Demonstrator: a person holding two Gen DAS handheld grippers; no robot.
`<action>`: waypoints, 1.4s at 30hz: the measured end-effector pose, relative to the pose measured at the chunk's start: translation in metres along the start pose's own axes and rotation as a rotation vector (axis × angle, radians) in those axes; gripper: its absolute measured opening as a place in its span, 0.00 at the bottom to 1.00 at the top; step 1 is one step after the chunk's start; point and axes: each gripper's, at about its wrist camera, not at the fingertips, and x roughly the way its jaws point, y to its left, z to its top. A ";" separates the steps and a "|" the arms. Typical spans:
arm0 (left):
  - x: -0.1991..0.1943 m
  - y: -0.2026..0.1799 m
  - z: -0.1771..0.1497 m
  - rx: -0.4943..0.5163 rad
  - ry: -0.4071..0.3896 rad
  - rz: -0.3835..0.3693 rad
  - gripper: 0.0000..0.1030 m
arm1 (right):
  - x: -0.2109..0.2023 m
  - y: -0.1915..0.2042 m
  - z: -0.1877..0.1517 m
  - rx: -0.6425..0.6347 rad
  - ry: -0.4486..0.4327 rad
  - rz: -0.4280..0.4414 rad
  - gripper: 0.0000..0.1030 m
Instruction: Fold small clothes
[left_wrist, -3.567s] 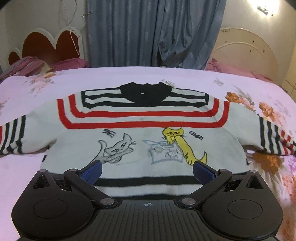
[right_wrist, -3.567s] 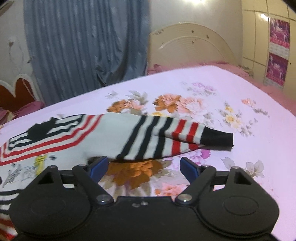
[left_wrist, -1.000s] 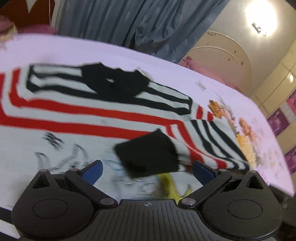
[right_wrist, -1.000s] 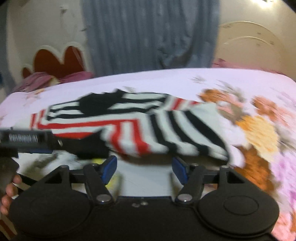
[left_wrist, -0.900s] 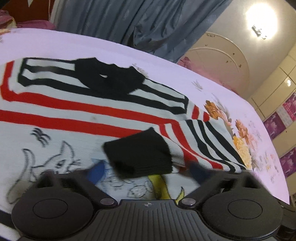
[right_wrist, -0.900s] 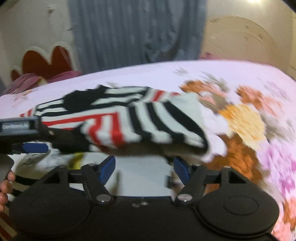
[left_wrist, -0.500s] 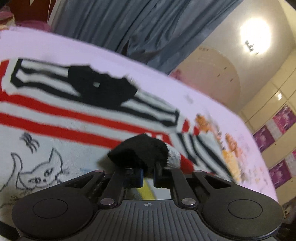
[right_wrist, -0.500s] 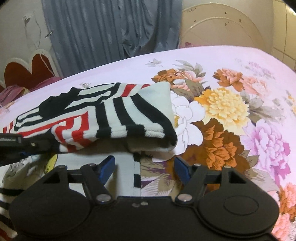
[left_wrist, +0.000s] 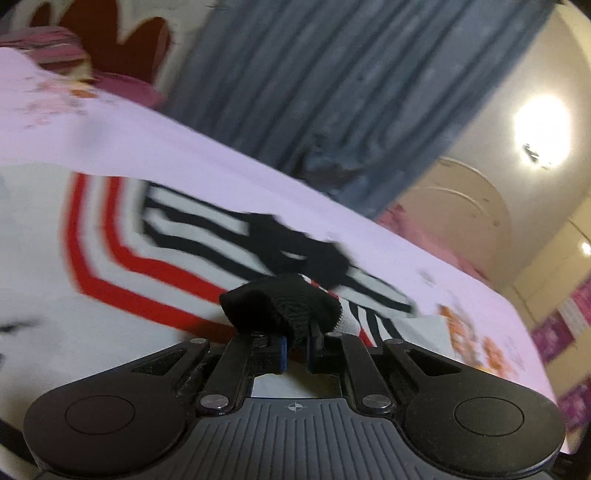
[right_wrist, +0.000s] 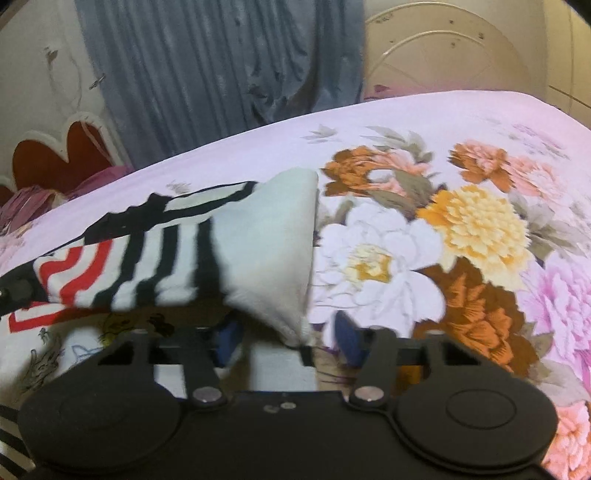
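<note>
Cuff (left_wrist: 280, 301) now pinched in left gripper (left_wrist: 295, 349), jaws open 1 s ago. Right gripper (right_wrist: 286, 341) just closing around sleeve fold (right_wrist: 273, 258), no contact yet. Sleeve fold-in onto sweater (left_wrist: 122, 258) underway.

sweater (left_wrist: 155, 258) stripes motion-blurred, cuff (left_wrist: 280, 306) hiding left fingertips

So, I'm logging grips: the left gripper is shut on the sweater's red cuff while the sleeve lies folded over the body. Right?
Not quite: the cuff in the left gripper is black, as the left wrist view shows. The rest holds: the sleeve lies over the sweater.
</note>
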 end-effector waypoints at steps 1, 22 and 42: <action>0.000 0.009 0.001 -0.007 -0.001 0.027 0.08 | 0.002 0.004 0.000 -0.017 0.006 0.002 0.37; -0.021 0.008 -0.007 0.115 -0.005 0.103 0.61 | -0.020 -0.010 0.010 -0.040 -0.069 -0.015 0.60; 0.034 -0.004 -0.021 0.169 0.093 0.129 0.61 | 0.104 -0.004 0.080 -0.048 0.007 -0.116 0.38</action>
